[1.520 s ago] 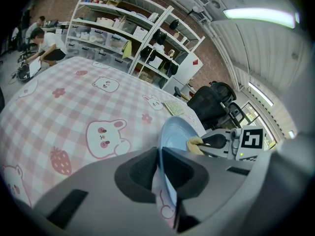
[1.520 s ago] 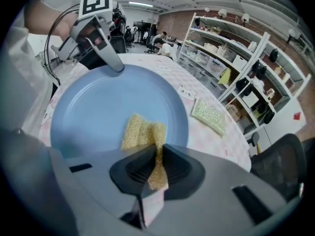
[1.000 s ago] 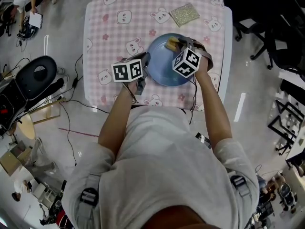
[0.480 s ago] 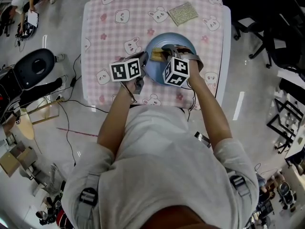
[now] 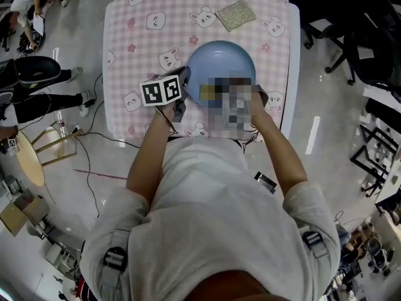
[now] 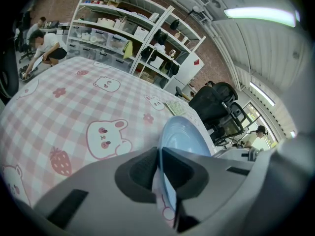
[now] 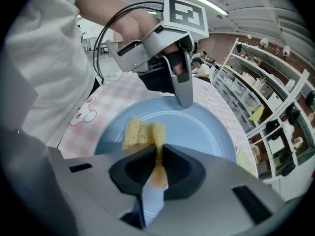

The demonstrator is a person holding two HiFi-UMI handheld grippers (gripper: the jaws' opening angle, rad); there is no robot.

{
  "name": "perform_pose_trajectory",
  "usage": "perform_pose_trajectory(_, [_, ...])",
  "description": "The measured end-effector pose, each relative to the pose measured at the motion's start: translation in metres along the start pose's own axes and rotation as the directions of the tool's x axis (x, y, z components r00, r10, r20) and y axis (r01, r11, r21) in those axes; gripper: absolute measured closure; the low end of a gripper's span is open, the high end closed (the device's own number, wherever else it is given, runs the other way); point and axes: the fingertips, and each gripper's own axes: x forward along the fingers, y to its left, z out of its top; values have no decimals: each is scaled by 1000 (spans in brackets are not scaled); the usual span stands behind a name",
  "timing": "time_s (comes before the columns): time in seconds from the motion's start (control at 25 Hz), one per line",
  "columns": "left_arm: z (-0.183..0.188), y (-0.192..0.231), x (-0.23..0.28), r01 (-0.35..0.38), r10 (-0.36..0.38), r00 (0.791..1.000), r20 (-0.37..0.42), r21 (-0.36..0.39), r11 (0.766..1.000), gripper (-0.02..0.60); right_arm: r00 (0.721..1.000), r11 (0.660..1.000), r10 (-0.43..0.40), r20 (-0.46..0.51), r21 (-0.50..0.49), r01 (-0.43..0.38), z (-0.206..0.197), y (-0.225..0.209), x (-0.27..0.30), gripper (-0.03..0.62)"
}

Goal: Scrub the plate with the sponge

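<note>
Steadying the blue plate point(image 5: 220, 60) is the left gripper's point(image 5: 186, 80) work here. Its jaws are clenched on the plate's rim at the side nearest the person's left. The rim stands as a thin blue edge pinched between the dark pads, so the plate probably cannot slide or spin under the rubbing. The plate lies flat near the middle of the desk point(image 5: 135, 39), on its pink checked cloth.

The right gripper point(image 7: 158, 165) does the scrubbing and comes in steeply from the person's side. Its jaws are squeezed tight on the yellow sponge point(image 7: 140, 132), crushing the held end to a narrow strip. The free end bulges out ahead of the pads and appears to rest on the plate's inner face, towards the near part of the bowl. That grip likely leaves soft sponge, not the hard jaws, to meet the plate. In the head view this gripper is largely hidden.

A glittery scouring pad point(image 5: 236, 15) lies well apart at the far edge of the desk.
</note>
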Motion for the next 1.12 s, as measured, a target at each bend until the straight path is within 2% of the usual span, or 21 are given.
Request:
perform_pose_trajectory(0.24, [-1, 2, -2, -1, 1, 1000, -2, 0, 1000, 541, 998, 999, 42, -38, 24, -41, -25, 18, -10, 549])
perform_pose_trajectory(0.52, [0, 0, -1, 1, -1, 1000, -7, 8, 1000, 541, 992, 994, 62, -109, 98, -51, -65, 11, -20, 549])
perform_pose_trajectory(0.64, [0, 0, -2, 3, -3, 1000, -8, 10, 1000, 541, 989, 991, 39, -141, 133, -20, -80, -3, -23, 549])
perform_pose_trajectory(0.84, [0, -2, -4, 5, -5, 1000, -9, 12, 1000, 540, 983, 980, -42, -180, 185, 76, -96, -37, -24, 549])
perform_pose_trajectory(1.12, [0, -3, -2, 9, -9, 1000, -6, 6, 1000, 538, 975, 938, -121, -187, 300, 174, -102, -84, -14, 548])
